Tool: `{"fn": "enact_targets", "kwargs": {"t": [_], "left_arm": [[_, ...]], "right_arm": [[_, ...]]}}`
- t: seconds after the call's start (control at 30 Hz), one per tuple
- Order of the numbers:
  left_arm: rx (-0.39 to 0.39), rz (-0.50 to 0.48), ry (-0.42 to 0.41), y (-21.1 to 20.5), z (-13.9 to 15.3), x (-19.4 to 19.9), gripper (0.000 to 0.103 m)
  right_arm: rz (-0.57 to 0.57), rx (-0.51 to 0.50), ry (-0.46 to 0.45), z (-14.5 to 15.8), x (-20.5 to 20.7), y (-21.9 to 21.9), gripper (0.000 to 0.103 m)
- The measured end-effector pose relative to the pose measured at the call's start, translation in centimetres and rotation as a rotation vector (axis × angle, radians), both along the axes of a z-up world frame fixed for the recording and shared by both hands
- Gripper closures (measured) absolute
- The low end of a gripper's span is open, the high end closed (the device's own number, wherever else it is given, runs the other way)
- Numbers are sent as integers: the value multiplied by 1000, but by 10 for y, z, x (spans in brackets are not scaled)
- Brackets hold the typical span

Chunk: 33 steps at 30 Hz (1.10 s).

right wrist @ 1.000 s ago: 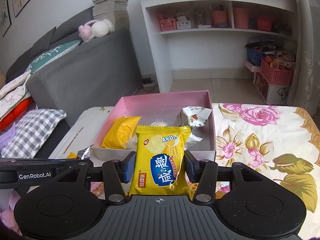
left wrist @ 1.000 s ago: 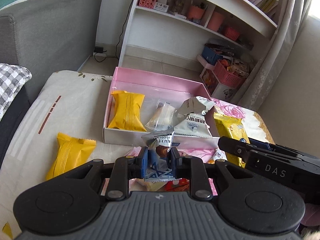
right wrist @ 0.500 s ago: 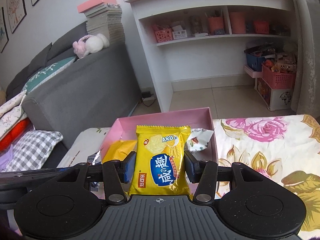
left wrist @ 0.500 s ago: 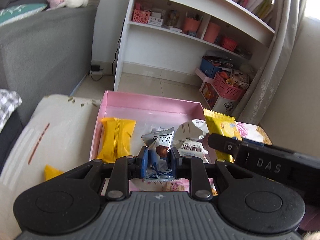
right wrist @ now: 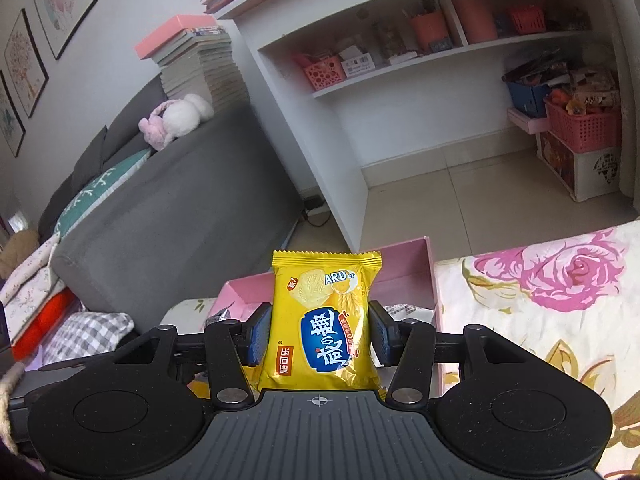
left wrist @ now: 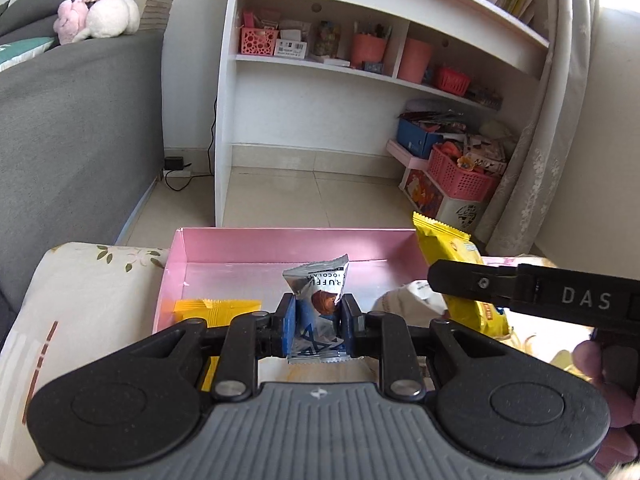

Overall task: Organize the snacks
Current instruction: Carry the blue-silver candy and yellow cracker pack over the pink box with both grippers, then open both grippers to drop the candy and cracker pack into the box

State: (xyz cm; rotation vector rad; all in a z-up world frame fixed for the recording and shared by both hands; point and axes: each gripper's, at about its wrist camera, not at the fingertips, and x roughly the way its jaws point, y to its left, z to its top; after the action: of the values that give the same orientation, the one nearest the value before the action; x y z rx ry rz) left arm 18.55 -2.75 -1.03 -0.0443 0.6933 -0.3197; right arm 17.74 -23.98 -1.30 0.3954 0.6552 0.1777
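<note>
Silver chocolate packet (left wrist: 319, 312) clamped in left hand-held gripper (left wrist: 319, 320); yellow cracker packet (right wrist: 322, 320) pinched in right hand-held gripper (right wrist: 320, 330); both poised over pink box (left wrist: 296, 246) on tabletop; seemingly mid-delivery; next, lowering and releasing inside.

Legible markings:
- Silver chocolate wrapper (left wrist: 317, 312): partial "RUFFL" above partial "OCOLAT", upside-down as seen; blue star-like emblem lower down.
- Black gripper bar (left wrist: 536, 292) at right of left wrist view: "DAS" in grey capitals.
- Yellow cracker packet (right wrist: 322, 322): "ARD" in white near top; large white Chinese characters on blue oval; small red tag with Chinese characters at lower left.
</note>
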Motion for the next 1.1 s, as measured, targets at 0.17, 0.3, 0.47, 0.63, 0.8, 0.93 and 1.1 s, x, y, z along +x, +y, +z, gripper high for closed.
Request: {"fn": "enact_targets", "kwargs": {"t": [0.17,0.3,0.47,0.63,0.8,0.93,1.1], "left_arm": [[54,16,3,-3,-16,17,82],[99,37,-3,-1,-23,26,82],[115,55,0,4,-29,34,82],[131,52,3,1,-33,41,82],[120,43,5,2,-33,43,78],[134,45,10,2,-30,39,54],[151,50,23,4,-24,30,43]], "right_arm": [[39,29,2,-10,18,3,54],[65,40,-3,-15,31,12,54],[67,1,11,-24,44,23,54],[63,-13,14,-30,48,27,53],[50,19,4,-28,48,23,47],[43,55,-5,-21,45,17,30],[31,22,0,-11,35,20,27]]}}
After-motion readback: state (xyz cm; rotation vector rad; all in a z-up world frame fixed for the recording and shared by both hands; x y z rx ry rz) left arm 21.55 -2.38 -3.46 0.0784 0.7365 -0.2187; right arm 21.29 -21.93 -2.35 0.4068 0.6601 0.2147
